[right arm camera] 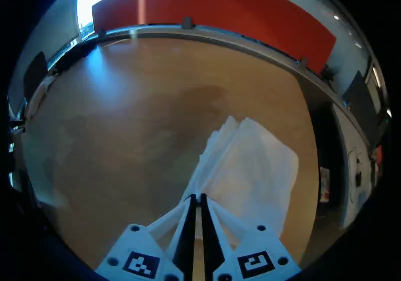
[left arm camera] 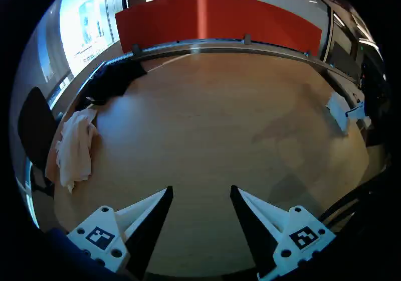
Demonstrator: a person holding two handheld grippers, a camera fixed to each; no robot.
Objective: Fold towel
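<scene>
We see our left gripper (left arm camera: 201, 187) spread wide above the wooden table (left arm camera: 210, 105), while our right gripper (right arm camera: 196, 196) is clenched on the white towel (right arm camera: 250, 165) at its edge.

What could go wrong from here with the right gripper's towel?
1. The right gripper pinches the folded white towel at one corner, where its layers fan apart; pulling may undo the fold.
2. The towel lies close to the far edge of the table and could slide off.
</scene>
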